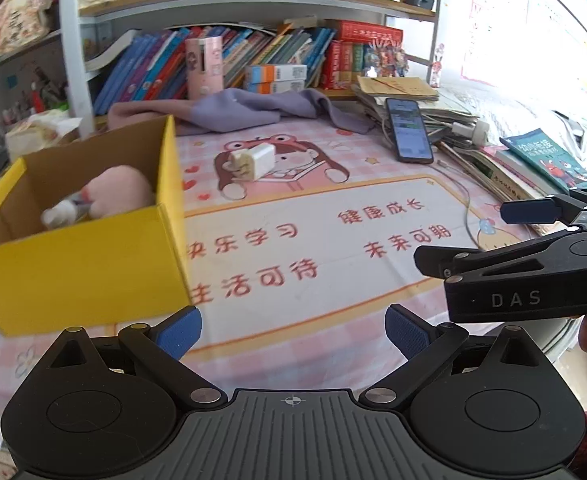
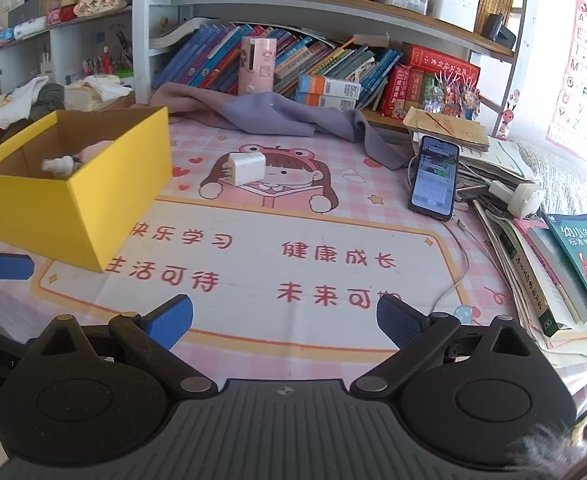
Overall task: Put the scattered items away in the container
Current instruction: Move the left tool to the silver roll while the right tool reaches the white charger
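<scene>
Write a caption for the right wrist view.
Open right gripper faces a white charger on the desk mat, beside a yellow box.

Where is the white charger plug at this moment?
The small white plastic charger plug lies on the pink cartoon desk mat, mid-table in both views, right of the yellow cardboard box and left of the black smartphone.

The charger point(image 2: 245, 168) lies on the mat point(image 2: 293, 264), between box point(image 2: 73, 208) and phone point(image 2: 433, 178).

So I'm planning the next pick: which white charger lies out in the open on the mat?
The white charger on the cartoon girl's face, mid-mat. The other white plug sits on the paper stack right of the phone.
</scene>
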The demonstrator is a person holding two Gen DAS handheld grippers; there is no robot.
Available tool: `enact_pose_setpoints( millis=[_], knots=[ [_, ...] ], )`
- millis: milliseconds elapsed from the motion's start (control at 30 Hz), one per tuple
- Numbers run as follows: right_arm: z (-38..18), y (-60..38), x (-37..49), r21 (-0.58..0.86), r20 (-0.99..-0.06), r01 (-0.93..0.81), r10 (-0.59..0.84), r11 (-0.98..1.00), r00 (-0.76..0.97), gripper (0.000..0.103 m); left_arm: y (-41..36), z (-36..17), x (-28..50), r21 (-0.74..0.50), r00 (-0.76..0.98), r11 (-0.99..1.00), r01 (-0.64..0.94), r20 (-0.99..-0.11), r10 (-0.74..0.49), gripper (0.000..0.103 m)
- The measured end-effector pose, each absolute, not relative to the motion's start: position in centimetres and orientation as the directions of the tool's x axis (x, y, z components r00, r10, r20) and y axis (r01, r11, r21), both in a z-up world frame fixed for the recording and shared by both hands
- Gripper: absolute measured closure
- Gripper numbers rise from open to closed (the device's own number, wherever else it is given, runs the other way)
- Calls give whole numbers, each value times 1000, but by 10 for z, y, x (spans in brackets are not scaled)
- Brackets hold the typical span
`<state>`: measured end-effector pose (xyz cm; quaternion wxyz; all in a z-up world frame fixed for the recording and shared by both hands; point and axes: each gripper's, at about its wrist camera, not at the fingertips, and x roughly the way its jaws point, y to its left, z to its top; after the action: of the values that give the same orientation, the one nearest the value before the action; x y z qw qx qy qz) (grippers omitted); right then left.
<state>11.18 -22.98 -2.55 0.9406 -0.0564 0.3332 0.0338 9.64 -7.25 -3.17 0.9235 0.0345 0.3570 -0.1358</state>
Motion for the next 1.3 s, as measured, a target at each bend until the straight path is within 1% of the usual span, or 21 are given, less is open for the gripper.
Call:
enact_pose_setpoints(
  millis=[300,533,800,1033,1300],
  knots=[
    [-26,-257,152,-79,-631,-72,6,994,776,4,-94,-32,143,-38,713,954,296,-655,-248,3],
    [-22,-281,191,-73,-627,-79,16,994,779,4,-114,-32,177,-37,723,961,274,-651,-231,3],
    [-22,-301,236,-49,-632,-151,87,987,770,4,-128,-32,208,-21,736,983,185,-660,-153,3],
    [-23,-320,273,27,-632,-187,162,982,758,6,-139,-31,235,19,752,993,118,-655,-76,4],
    [-24,-335,320,81,-633,-232,229,969,739,6,-150,-30,276,61,764,996,58,-645,-5,4]
  ],
)
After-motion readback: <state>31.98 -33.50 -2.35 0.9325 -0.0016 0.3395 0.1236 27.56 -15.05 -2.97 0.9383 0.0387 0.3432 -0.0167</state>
